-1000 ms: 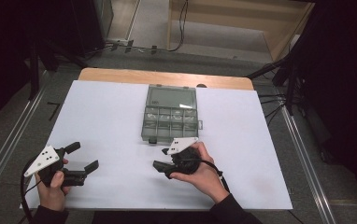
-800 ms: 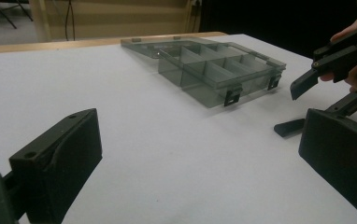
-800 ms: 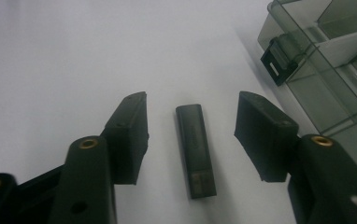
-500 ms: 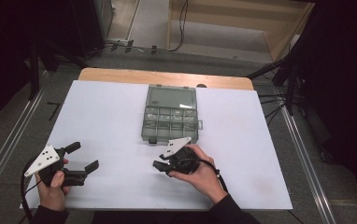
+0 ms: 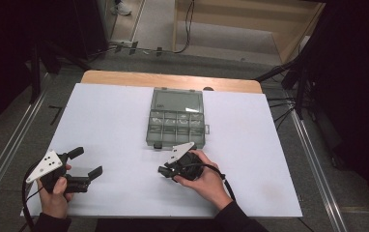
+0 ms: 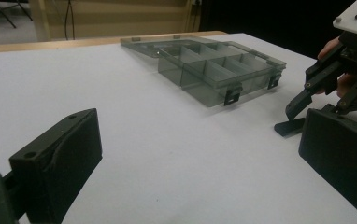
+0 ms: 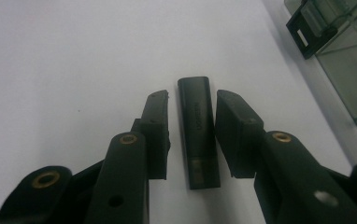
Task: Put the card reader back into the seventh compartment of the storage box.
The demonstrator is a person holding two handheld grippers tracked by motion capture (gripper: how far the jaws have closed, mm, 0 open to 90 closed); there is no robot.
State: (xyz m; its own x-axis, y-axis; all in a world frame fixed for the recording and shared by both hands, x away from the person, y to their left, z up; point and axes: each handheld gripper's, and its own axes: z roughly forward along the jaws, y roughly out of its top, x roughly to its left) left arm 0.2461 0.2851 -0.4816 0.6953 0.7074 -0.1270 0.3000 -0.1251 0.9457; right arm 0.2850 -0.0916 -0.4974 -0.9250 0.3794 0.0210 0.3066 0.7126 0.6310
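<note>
A small black stick (image 7: 199,135), shaped like a USB drive, lies flat on the white table (image 5: 124,121). My right gripper (image 7: 191,98) is lowered over it, open, with one jaw on each side. A thin gap shows on the left side, and the right jaw is almost touching. In the high view my right gripper (image 5: 163,170) is just in front of the box. The left gripper view shows that right gripper (image 6: 303,105) above the stick (image 6: 289,127). My left gripper (image 5: 88,162) (image 6: 200,149) is open and holds nothing, near the table's front left.
A clear grey compartment box (image 5: 177,118) (image 6: 218,65) lies open at the table's middle, lid folded back, its compartments looking empty. One latch corner of the box (image 7: 307,23) is close to the right gripper. White table spreads left and right of the box.
</note>
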